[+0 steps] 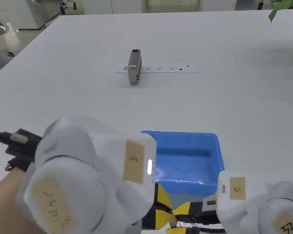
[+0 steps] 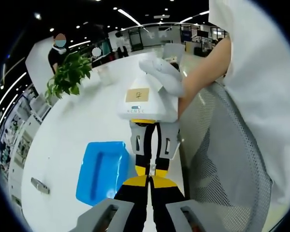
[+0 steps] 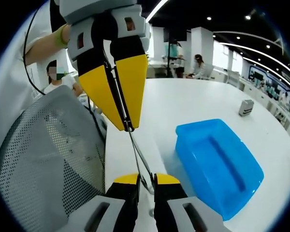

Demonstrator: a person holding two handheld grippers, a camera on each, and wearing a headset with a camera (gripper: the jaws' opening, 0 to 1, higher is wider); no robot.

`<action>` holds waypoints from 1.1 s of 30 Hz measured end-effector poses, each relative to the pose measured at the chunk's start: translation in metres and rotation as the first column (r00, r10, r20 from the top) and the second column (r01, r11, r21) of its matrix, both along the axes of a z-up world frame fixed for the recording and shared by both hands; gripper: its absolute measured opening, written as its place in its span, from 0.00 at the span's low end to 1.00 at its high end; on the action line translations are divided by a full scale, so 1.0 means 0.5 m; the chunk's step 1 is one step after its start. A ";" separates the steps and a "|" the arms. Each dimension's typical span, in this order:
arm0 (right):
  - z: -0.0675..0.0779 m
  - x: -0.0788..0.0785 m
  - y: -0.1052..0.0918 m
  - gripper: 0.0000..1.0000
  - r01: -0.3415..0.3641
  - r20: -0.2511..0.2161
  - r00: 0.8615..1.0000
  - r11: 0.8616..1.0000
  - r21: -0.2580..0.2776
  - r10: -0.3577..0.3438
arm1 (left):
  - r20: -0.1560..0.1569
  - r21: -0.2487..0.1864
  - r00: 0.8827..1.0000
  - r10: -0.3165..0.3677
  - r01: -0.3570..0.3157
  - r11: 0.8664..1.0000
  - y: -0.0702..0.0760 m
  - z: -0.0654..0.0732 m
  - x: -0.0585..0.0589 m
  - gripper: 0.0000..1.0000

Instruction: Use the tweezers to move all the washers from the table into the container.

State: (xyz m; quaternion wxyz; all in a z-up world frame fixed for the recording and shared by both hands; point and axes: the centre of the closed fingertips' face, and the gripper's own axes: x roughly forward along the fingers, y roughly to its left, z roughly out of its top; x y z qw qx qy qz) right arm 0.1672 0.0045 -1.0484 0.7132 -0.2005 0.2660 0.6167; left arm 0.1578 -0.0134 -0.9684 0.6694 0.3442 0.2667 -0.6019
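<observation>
The tweezers (image 3: 135, 150) are seen as a thin metal pair, slanted between the 2 grippers over the table's near edge, just beside the blue container (image 3: 217, 164). In the right gripper view they are clamped in the closed yellow jaws of the left gripper (image 3: 127, 126). Their lower end is set between the narrowly parted jaws of the right gripper (image 3: 146, 180); whether it is pinched there cannot be told. In the head view the container's inside is shown from above, with a small grey device (image 1: 135, 66) far back. Wide open table (image 1: 224, 92) is left beyond the container. A mesh chair (image 3: 48, 154) is pressed close at the near edge.
</observation>
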 end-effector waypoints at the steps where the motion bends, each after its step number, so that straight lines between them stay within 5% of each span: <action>1: -0.001 0.000 0.000 0.07 0.001 -0.011 1.000 1.000 0.002 -0.001 | -0.003 0.001 1.000 -0.001 0.001 1.000 0.000 -0.001 0.002 0.00; 5: -0.002 -0.003 0.000 0.06 0.003 -0.027 1.000 1.000 0.006 -0.003 | -0.064 -0.010 0.998 0.009 -0.009 1.000 -0.001 -0.001 0.002 0.00; 10: -0.003 -0.010 0.001 0.06 0.000 -0.051 0.999 1.000 0.014 0.000 | -0.102 -0.008 0.995 0.016 -0.017 1.000 -0.003 0.001 0.008 0.00; 29: -0.005 -0.021 -0.001 0.08 0.006 -0.058 0.998 1.000 0.005 -0.005 | -0.105 0.034 0.994 -0.030 0.034 0.999 -0.010 -0.001 -0.012 0.00; 33: 0.018 -0.026 0.004 0.12 0.006 -0.064 0.998 1.000 0.026 -0.005 | -0.112 0.031 0.993 -0.029 0.033 0.999 -0.012 -0.001 -0.014 0.00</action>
